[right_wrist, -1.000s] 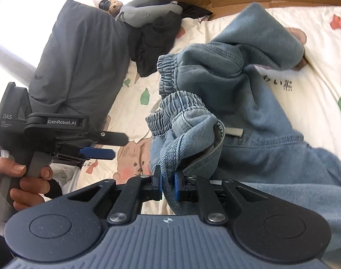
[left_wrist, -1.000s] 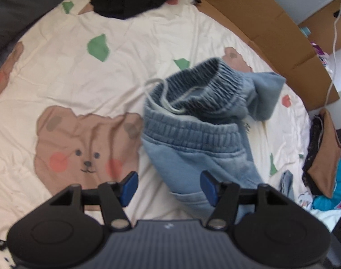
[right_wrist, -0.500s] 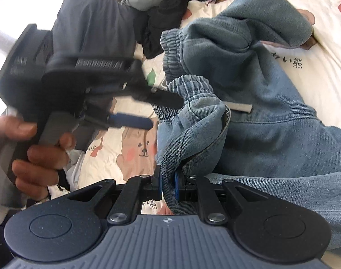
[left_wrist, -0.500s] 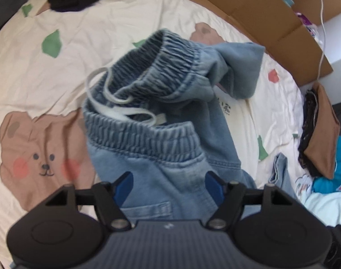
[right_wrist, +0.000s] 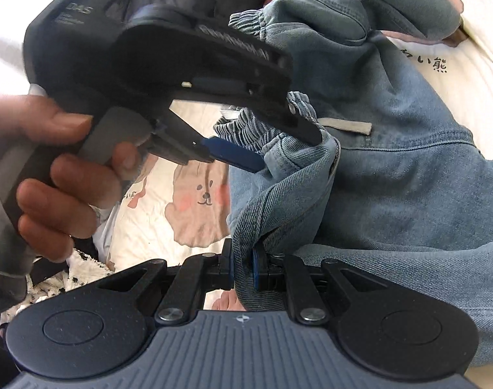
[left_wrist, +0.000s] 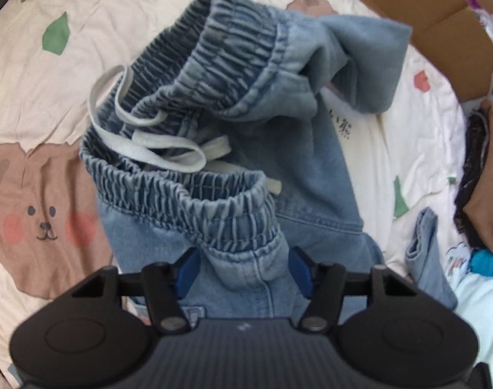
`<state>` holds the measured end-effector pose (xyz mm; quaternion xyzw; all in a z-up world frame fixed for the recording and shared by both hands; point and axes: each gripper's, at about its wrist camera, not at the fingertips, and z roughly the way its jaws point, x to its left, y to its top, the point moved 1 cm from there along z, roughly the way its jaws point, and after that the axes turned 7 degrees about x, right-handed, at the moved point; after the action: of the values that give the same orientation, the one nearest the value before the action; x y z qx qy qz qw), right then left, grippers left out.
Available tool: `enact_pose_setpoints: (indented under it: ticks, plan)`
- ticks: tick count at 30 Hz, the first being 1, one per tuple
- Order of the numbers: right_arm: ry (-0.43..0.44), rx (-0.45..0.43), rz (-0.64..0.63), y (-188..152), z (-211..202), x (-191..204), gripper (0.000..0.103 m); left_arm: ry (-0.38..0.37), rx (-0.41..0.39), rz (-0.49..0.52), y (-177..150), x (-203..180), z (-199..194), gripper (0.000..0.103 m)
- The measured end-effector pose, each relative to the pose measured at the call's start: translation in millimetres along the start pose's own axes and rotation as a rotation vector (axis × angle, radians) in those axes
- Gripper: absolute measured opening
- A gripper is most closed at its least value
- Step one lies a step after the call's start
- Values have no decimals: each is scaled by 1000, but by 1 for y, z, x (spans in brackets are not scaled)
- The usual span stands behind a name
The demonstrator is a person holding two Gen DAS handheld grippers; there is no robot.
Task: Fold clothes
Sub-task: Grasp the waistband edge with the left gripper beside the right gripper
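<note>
Gripping a fold of the soft, floppy denim trousers (right_wrist: 392, 168) in the right gripper (right_wrist: 243, 269), jaws clamped narrow on the cloth, and lifting them above the middle of the bed (left_wrist: 52, 97). Reaching with the left gripper (left_wrist: 243, 269), jaws wide and straddling the elastic waistband (left_wrist: 194, 201) just below its gathered edge. Likely the surest hold: that thick, bunched waistband, the limp fabric elsewhere apt to sag.

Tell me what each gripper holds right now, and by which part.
The right gripper is shut on the jeans, pinching a fold of denim just below the waistband. The left gripper is open around the waistband, holding nothing yet.
</note>
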<state>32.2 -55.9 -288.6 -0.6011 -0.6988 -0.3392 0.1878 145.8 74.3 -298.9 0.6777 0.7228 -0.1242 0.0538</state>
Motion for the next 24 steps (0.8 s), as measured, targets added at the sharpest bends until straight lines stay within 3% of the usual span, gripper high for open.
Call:
enact_pose_setpoints:
  ticks: [3, 8, 11, 17, 20, 24]
  plan:
    - [4, 9, 3, -2, 3, -1, 9, 7, 3, -7, -1, -1, 7, 58]
    - [4, 11, 11, -2, 3, -3, 9, 21, -36, 11, -5, -5, 10, 39]
    - [-1, 17, 10, -2, 3, -3, 9, 8, -65, 23, -5, -3, 0, 34]
    - [-15, 14, 16, -2, 0, -3, 17, -44, -123, 12, 2, 21, -38, 29]
    - [-17, 6, 21, -1, -3, -3, 26, -43, -145, -4, 0, 40, -54, 29]
    - [-16, -3, 19, 2, -7, -1, 29, -33, -162, -32, -10, 65, -65, 29]
